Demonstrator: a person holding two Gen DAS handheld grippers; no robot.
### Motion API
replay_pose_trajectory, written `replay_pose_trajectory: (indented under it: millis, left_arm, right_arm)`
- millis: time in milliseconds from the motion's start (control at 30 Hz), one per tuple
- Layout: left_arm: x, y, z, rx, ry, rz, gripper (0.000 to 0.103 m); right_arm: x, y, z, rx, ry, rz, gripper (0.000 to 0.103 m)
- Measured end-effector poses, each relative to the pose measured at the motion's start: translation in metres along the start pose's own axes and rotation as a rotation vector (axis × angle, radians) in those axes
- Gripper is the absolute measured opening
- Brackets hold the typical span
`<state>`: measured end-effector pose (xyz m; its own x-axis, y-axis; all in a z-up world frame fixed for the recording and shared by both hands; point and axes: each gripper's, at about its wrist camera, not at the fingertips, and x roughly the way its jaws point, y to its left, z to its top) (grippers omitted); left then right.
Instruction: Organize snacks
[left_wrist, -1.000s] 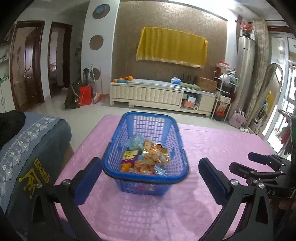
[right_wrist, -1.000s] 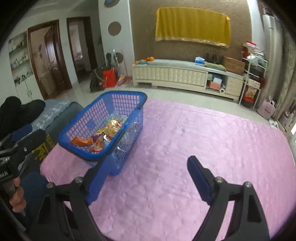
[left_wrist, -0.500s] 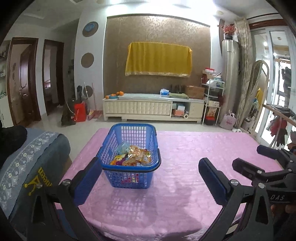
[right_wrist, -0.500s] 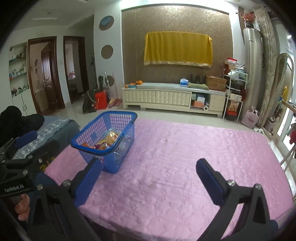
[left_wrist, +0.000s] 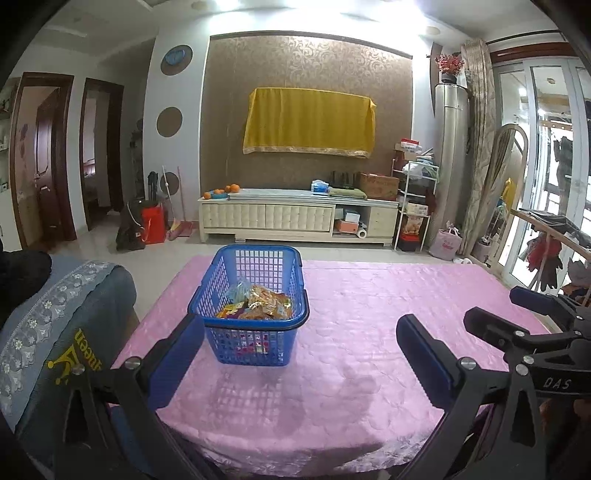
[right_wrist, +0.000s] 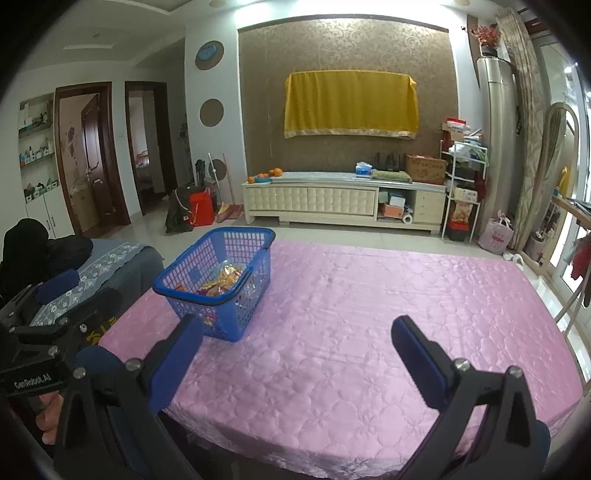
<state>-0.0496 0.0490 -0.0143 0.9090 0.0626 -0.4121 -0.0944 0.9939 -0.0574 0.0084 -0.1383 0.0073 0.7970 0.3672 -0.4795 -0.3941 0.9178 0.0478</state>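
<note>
Your table (left_wrist: 369, 332) wears a pink quilted cloth (right_wrist: 369, 314) and is bare except for one container. A blue plastic basket (left_wrist: 255, 291) with lattice walls stands upright near the table's left edge, closer to the far left corner than the near one, its hoop handle folded down on the rim. Inside it, a loose heap of snack packets (left_wrist: 258, 304) covers the bottom and stays well below the rim: orange and gold foil wrappers on top, a clear bluish one towards the far side, yellow and purple ones at the left; brands too small to read. More wrappers show through the near lattice wall.

Your left gripper (left_wrist: 300, 345) hangs over the near edge, jaws spread wide with nothing between them; its left finger sits just in front of the basket's near left corner in the picture, not touching. Your right gripper (right_wrist: 297, 347) is to its right over the near edge, jaws fully apart and empty, having just finished opening wider; basket well off to its left.

Beside the table's left edge is a blue-grey embroidered cushion (left_wrist: 55, 314).
</note>
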Motion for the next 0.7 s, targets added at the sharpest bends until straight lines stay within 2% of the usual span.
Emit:
replay_pose_trajectory:
  millis: [100,700]
  left_arm:
    - [-0.0013,-0.0006,-0.0011,-0.006,0.008,-0.029,0.103]
    - [-0.0007,-0.0058,-0.0044,0.0,0.029,-0.039,0.103]
  right_arm:
    - [-0.0026,0.0028,-0.0022,-0.005,-0.001,0.003,0.103]
    - [-0.0062,0.0068,-0.0065,-0.005,0.013,0.017,0.103]
